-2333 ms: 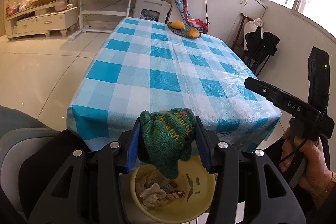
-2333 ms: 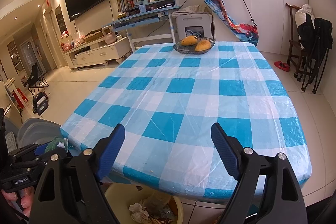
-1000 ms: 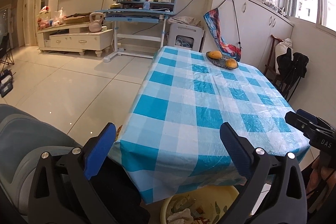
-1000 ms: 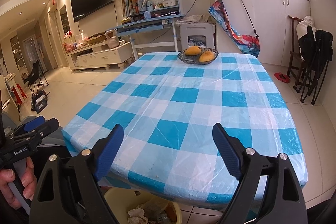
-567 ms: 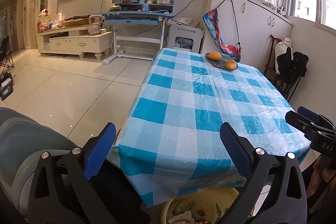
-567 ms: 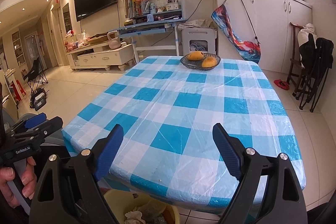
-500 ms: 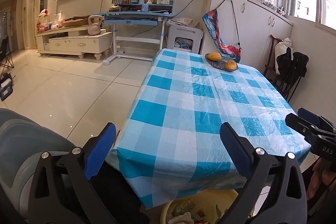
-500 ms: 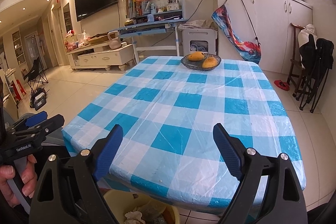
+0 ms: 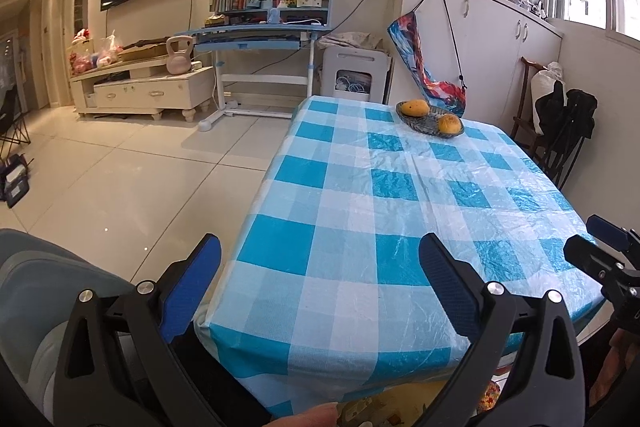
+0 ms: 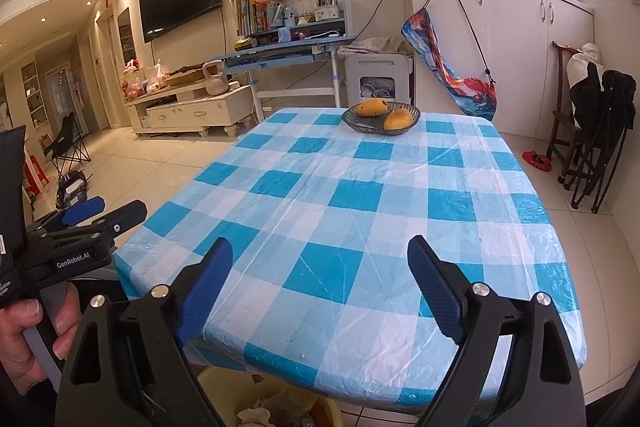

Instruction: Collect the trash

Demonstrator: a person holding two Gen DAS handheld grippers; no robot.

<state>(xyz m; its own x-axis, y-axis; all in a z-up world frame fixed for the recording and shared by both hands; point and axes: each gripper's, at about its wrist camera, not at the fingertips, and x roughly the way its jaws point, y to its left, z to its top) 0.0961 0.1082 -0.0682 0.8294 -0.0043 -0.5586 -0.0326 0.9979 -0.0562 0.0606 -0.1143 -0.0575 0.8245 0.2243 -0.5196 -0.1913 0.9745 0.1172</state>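
Checked blue-and-white cloth fills both views, and at the lower middle of each frame a gripper stands released with nothing between its pads: the left gripper (image 9: 320,281), which a moment ago clasped a green knitted piece over the bin, is now empty, and the right gripper (image 10: 320,283) is likewise spread wide. That piece has evidently gone into the yellow bin (image 10: 328,415) at the bottom edge, under the desk (image 10: 360,195). Beyond, only a fruit bowl (image 10: 380,121) remains, so collecting looks about finished.

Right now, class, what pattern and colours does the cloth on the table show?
The tablecloth has a check of blue, pale blue and white squares, clearest in the right wrist view.
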